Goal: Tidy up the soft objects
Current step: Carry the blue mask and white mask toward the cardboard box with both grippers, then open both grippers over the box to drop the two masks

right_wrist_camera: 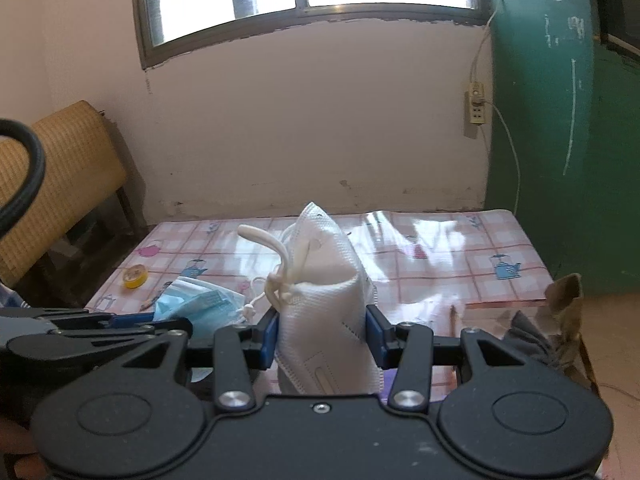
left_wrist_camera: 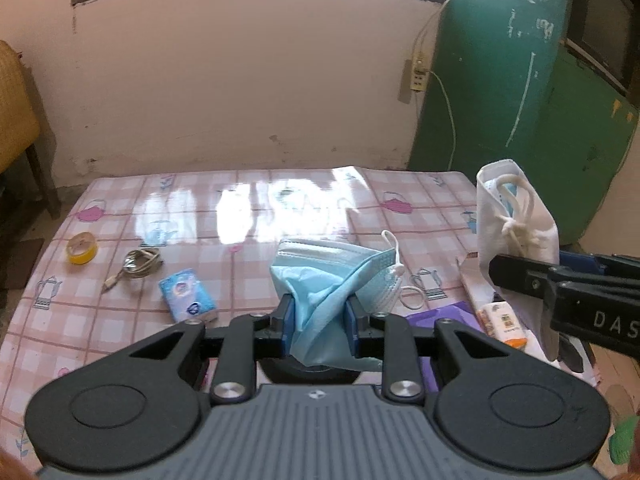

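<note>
Here the left gripper (left_wrist_camera: 318, 316) pinches a crumpled blue mask (left_wrist_camera: 320, 276) above the bench's (left_wrist_camera: 240, 216) near edge, while the right gripper (right_wrist_camera: 322, 336) clamps a folded white mask (right_wrist_camera: 328, 304) near its right edge.

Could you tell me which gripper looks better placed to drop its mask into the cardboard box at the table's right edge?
Probably the right gripper: its white mask hangs nearer the cardboard box. The left gripper, clamping the blue mask, sits farther left.
</note>
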Available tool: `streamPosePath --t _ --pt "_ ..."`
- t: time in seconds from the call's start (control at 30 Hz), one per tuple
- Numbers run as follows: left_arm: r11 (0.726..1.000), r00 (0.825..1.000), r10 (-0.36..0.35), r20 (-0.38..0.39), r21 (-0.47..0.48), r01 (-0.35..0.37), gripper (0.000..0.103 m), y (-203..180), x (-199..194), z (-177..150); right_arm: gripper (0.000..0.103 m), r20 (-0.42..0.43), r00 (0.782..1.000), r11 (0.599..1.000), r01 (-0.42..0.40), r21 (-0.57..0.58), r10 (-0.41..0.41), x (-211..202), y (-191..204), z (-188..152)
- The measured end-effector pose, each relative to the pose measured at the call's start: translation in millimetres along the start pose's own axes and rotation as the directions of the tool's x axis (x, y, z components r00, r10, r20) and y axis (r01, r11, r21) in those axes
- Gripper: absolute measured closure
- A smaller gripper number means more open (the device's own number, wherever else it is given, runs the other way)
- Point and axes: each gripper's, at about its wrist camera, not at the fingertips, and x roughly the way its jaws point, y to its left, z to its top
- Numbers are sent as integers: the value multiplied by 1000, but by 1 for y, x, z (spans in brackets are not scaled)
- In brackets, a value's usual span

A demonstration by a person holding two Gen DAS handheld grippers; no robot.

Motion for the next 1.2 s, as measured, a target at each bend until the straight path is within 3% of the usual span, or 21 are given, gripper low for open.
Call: streamPosePath --t 0.63,1.2 --pt "994 997 -79 -22 75 80 75 -57 12 -3 49 3 996 995 92 45 -92 -18 -63 -7" --pt "972 982 -173 -69 148 182 75 -128 34 -12 49 -17 980 974 200 110 -199 -36 -134 -23"
